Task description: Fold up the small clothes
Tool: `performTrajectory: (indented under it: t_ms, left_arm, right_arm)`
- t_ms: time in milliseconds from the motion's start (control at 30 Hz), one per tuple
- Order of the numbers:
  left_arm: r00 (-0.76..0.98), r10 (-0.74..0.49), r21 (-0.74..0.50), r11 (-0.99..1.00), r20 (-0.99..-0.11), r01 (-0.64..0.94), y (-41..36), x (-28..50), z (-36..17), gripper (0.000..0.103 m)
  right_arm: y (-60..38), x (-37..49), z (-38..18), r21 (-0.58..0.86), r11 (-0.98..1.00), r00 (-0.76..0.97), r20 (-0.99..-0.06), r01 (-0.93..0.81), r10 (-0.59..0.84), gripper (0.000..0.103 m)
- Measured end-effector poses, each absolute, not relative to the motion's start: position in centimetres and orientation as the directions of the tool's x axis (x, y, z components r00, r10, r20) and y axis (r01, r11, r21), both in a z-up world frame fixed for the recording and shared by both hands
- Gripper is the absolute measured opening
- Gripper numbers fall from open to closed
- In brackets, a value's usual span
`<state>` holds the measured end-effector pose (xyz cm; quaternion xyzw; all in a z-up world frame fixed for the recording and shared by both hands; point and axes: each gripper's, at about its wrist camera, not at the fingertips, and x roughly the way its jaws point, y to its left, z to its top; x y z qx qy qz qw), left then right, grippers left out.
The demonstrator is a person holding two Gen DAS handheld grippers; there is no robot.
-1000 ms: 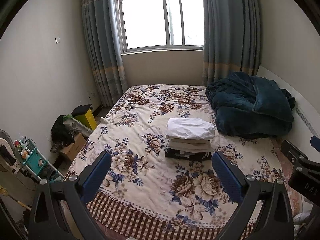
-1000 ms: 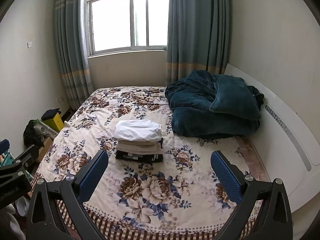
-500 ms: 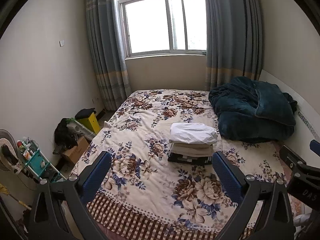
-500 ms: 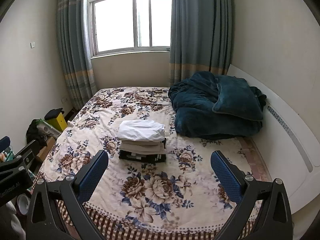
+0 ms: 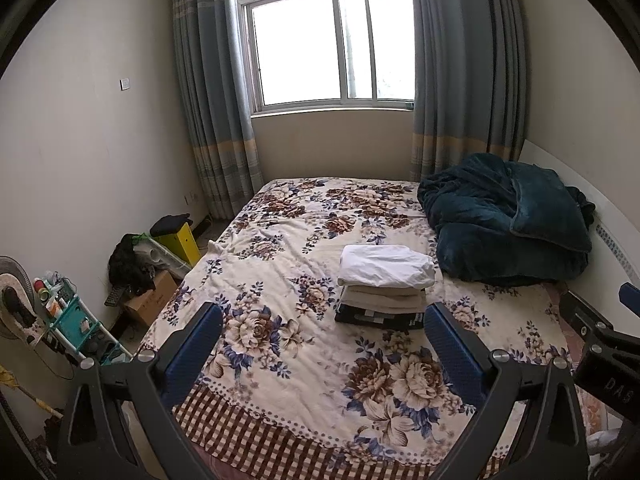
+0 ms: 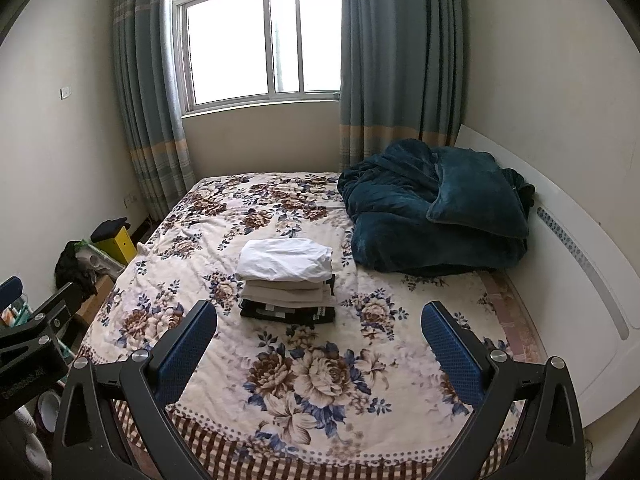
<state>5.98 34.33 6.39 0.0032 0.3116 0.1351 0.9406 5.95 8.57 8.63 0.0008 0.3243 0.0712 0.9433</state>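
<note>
Over the last second you have been drawing both claws back and up from the stack of folded clothes: in each wrist view the pile now sits lower and smaller against the cream floral bedspread, and more of the window and grey-blue curtains has come into frame above it. The pile itself has not shifted. It lies near the middle of the bed, just beside the near edge of the heaped dark teal plush blanket, with a white folded garment on top, beige folded pieces under it and a black-and-white patterned piece at the bottom.

Your left claw is spread wide with nothing between its blue-padded fingers, well short of the pile. Your right claw is the same, empty with its jaws fully apart, on the near side of the pile.

My judgement is that the folding is finished or between items: everything on the bedspread around the pile is bare cloth, with no loose garment showing. If more small clothes remain, they are outside both views, perhaps among the dark clutter on the floor left of the pile, though I cannot tell what that is.
</note>
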Motion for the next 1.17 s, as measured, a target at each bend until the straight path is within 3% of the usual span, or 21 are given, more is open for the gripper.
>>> performTrajectory:
  t_ms: [1167]
  left_arm:
    - [0.768, 0.278, 0.082, 0.955, -0.577, -0.284, 34.8, 4.5, 6.2, 0.103]
  right_arm:
    - [9.6, 5.8, 8.5, 0.058, 0.991, 0.778, -0.615, -0.121, 0.131, 0.103]
